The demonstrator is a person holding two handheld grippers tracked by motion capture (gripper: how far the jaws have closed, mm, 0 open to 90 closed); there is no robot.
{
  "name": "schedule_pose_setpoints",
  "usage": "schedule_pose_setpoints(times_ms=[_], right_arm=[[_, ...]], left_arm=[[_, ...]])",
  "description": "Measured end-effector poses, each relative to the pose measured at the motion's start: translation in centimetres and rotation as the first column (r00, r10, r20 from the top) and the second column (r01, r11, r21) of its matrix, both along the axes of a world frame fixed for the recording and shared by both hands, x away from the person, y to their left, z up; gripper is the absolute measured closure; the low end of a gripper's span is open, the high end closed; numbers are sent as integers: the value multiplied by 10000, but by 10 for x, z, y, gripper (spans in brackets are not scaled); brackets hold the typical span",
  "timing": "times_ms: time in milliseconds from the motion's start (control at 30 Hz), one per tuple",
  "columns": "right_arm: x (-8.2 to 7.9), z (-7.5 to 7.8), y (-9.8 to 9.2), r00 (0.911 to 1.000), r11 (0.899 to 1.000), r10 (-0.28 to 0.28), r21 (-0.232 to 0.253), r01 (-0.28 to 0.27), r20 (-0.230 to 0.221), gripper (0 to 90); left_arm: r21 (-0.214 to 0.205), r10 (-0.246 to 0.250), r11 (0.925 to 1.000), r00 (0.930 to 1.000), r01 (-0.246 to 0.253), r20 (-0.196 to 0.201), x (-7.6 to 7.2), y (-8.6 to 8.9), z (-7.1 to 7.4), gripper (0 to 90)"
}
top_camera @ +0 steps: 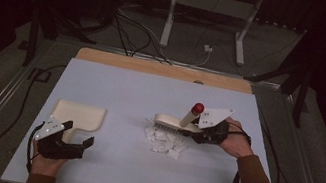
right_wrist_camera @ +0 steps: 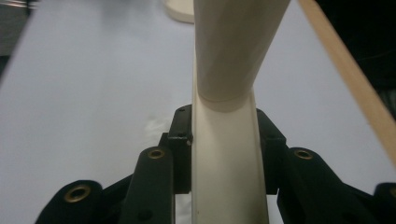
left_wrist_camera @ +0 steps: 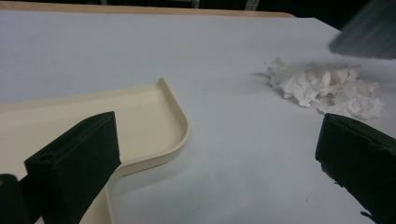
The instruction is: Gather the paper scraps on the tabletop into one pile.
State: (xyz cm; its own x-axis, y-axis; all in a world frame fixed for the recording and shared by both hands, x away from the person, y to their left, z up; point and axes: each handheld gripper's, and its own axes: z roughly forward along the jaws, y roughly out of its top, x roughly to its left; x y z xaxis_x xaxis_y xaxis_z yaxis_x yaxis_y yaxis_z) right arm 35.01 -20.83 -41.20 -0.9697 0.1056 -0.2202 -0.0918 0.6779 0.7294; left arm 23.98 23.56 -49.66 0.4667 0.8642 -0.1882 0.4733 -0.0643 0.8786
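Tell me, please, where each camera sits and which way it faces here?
High view: above the person's side, looking forward and down on the table; both forearms enter below.
Left gripper view: rides the left tool, facing dustpan and paper scraps between open jaws.
Right gripper view: rides the right tool, clamped on the brush.
All show the dustpan.

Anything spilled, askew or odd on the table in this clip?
Yes: a loose heap of torn white paper scraps lies scattered on the pale blue table, right of the cream plastic dustpan. The right tool holds a cream hand brush with a red-tipped handle over it.
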Motion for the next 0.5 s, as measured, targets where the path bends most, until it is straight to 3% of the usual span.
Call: schedule_pose_setpoints(times_ms=[233, 500], right_arm=[[-15, -8, -11, 9917, 9955, 911, -165, -930, -911, 671], [-16, -31, -3, 9640, 9777, 1763, -784, -1950, -1993, 671]], left_arm=[[0, -7, 10000, 10000, 7, -19, 0, -1, 0, 6], [3, -23, 10000, 10000, 23, -20, 0, -1, 0, 6]])
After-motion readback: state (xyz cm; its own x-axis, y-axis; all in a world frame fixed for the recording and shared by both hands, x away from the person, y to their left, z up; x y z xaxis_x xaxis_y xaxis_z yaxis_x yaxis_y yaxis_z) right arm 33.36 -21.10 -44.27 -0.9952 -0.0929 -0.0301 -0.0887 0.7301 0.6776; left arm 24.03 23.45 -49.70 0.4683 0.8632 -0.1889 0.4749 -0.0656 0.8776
